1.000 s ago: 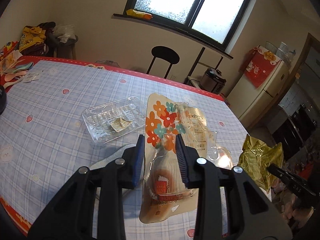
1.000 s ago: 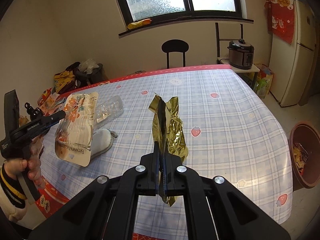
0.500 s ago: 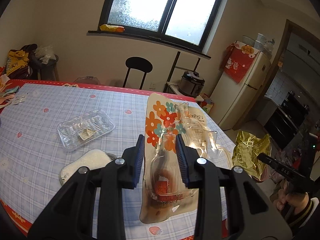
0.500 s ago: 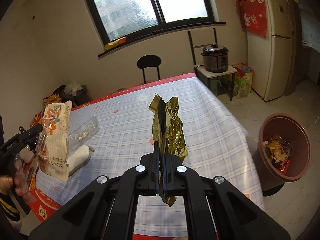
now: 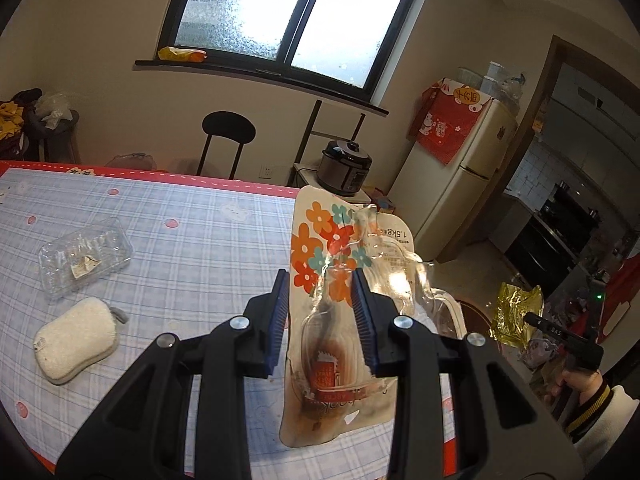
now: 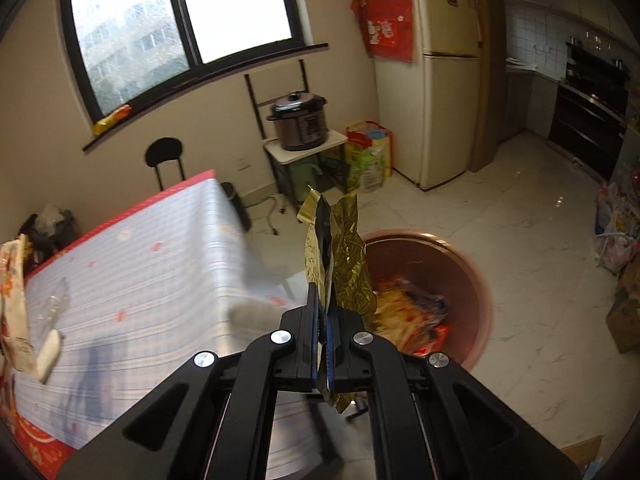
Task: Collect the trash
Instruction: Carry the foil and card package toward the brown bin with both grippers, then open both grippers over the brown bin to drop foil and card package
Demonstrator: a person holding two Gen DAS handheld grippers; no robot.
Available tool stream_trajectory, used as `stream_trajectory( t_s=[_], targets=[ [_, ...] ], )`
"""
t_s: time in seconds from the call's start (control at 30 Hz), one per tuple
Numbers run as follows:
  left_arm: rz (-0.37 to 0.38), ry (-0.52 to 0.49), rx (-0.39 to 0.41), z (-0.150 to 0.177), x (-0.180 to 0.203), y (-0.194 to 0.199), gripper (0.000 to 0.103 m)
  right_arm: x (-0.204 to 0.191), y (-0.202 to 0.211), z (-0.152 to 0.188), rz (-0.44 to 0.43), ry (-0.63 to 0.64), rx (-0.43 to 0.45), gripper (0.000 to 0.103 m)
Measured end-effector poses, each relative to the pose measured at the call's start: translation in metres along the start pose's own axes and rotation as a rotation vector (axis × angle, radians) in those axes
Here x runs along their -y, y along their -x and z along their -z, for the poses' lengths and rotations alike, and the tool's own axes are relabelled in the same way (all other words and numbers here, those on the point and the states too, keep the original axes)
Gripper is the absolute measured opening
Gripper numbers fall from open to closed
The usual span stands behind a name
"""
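My left gripper [image 5: 320, 288] is shut on a flowered plastic bag [image 5: 340, 320], held above the table's right end. The bag also shows at the left edge of the right wrist view [image 6: 12, 300]. My right gripper [image 6: 322, 300] is shut on a crumpled gold foil wrapper [image 6: 340, 256], held beyond the table edge and over the near side of a brown trash bin [image 6: 460, 264] on the floor, which holds other wrappers. The wrapper shows in the left wrist view [image 5: 516, 312] too.
A clear plastic tray [image 5: 84, 256] and a white sponge [image 5: 76, 340] lie on the checked tablecloth [image 5: 192, 240]. A black chair [image 5: 228, 132], a rice cooker [image 6: 298, 120] on a small stand and a fridge [image 6: 432, 68] stand beyond the table.
Both grippers have swung right, away from the table, still holding their trash. The right gripper now hangs over the bin instead of over the table.
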State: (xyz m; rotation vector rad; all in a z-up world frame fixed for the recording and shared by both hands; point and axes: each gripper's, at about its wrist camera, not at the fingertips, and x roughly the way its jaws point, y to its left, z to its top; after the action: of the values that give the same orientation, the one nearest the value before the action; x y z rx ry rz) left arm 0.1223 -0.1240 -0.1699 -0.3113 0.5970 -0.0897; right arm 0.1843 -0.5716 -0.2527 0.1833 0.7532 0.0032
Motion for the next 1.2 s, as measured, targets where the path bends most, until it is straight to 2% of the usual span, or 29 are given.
stream_trajectory(
  t_s=[0.2,0.37,0.4,0.43,0.5,0.57,0.63,0.7,0.93,1.2],
  targets=[
    [0.018,-0.016,-0.046,0.007,0.029,-0.035,0.034,0.044,-0.032,-0.014,0.058,-0.042,-0.049,0.005],
    [0.036,-0.048,-0.074,0.007,0.054,-0.057,0.034,0.057,-0.050,-0.022,0.081,-0.045,-0.064,0.010],
    [0.042,-0.060,-0.078,0.006,0.060,-0.061,0.034,0.060,-0.053,-0.025,0.087,-0.054,-0.062,0.020],
    [0.047,-0.069,-0.080,0.005,0.064,-0.064,0.034,0.063,-0.053,-0.027,0.091,-0.064,-0.055,0.036],
    [0.062,-0.083,-0.083,0.003,0.072,-0.069,0.034,0.065,-0.049,-0.028,0.088,-0.080,-0.031,0.054],
    [0.078,-0.093,-0.085,0.001,0.080,-0.075,0.034,0.067,-0.043,-0.030,0.098,-0.082,-0.009,0.067],
    [0.098,-0.105,-0.088,-0.001,0.089,-0.081,0.034,0.070,-0.032,-0.031,0.117,-0.081,0.016,0.088],
    [0.118,-0.120,-0.093,-0.002,0.098,-0.086,0.034,0.071,-0.021,-0.034,0.137,-0.080,0.042,0.097],
    [0.213,-0.166,-0.126,-0.002,0.136,-0.114,0.034,0.068,0.018,-0.036,0.207,-0.062,0.073,0.098],
    [0.332,-0.248,-0.182,0.007,0.204,-0.160,0.034,0.083,0.066,-0.023,0.235,-0.094,0.106,0.098]
  ],
)
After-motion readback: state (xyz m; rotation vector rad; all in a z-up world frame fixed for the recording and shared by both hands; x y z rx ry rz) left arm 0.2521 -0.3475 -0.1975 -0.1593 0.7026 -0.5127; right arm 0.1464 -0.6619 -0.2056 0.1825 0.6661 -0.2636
